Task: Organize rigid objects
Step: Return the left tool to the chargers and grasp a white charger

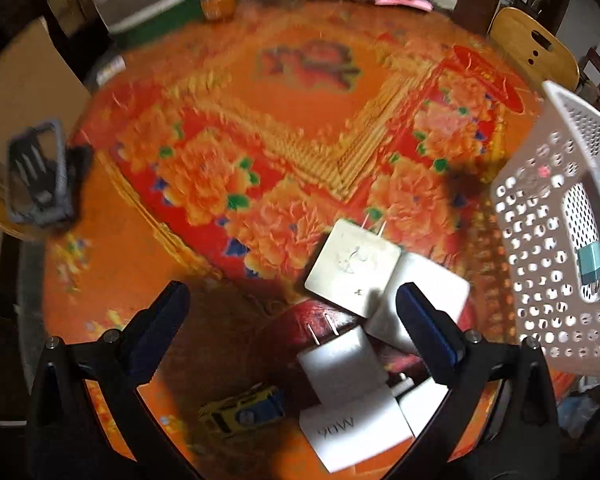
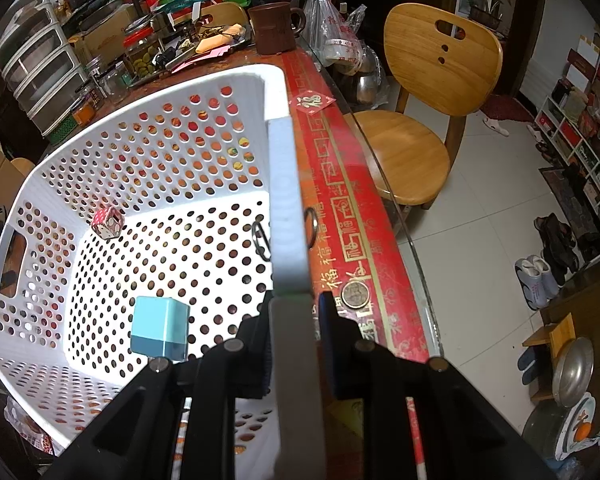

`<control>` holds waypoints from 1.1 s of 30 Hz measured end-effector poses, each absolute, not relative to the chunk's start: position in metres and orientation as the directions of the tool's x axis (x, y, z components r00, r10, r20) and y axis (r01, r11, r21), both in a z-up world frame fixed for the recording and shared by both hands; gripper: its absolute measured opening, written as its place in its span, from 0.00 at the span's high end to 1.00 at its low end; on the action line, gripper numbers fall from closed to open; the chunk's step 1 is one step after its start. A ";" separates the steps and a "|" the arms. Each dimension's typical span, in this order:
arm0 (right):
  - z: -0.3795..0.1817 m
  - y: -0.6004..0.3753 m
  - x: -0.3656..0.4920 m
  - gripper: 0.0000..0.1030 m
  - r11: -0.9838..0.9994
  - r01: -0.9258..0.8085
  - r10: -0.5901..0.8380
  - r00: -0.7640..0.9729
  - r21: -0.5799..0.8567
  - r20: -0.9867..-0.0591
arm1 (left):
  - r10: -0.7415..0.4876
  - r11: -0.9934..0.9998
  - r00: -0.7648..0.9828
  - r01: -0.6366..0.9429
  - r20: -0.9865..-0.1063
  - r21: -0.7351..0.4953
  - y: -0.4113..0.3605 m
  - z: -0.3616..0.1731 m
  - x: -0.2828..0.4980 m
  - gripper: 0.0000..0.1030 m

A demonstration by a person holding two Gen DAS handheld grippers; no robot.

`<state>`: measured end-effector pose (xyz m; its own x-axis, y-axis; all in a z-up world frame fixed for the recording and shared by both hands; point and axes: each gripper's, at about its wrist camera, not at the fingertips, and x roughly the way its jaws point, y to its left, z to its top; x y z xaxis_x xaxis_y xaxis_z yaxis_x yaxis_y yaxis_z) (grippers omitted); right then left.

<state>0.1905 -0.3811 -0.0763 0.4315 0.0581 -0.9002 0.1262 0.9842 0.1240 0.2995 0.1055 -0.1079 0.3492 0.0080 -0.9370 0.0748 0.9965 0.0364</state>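
**White chargers under the open left tongs**

White plug-in chargers (image 1: 354, 268) lay heaped on the orange floral tablecloth (image 1: 228, 120), and we found them just ahead of our left gripper (image 1: 290, 330), slightly toward its right finger. Of the two hands this one was plainly the nearer to the heap. The topmost block sat tilted, its prongs pointing away from us, so its long axis ran roughly along the line of the fingers rather than across them. A small yellow toy car (image 1: 242, 408) lay just beside the heap, low between the fingers. Our left gripper was spread wide and held nothing; its right pad overlapped one charger in the blurred view, and we could not tell whether it touched.

Our right gripper (image 2: 296, 312) was clenched on the rim of the white perforated basket (image 2: 284, 184), steadying it at the table's edge. Inside already lay a pale blue charger (image 2: 160, 328) and a small pink block (image 2: 108, 222).
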 end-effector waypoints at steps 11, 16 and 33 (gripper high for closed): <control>-0.075 -0.380 0.191 0.82 0.985 0.127 0.053 0.429 0.119 -0.902 | -0.002 0.995 0.314 0.097 -0.949 0.030 0.093 -0.132 0.326 0.01; -0.075 -0.379 0.191 0.82 0.985 0.124 0.052 0.428 0.116 -0.902 | 0.001 0.993 0.303 0.111 -0.953 0.036 0.084 -0.140 0.327 0.03; -0.075 -0.378 0.192 0.82 0.986 0.119 0.055 0.431 0.117 -0.901 | 0.067 0.988 0.364 0.107 -0.929 0.113 0.064 -0.126 0.310 0.54</control>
<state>0.1924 -0.3776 -0.0748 0.4307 0.0549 -0.9008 0.1187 0.9860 0.1168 0.3096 0.0637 -0.1263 0.3643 0.0671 -0.9289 0.1066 0.9878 0.1131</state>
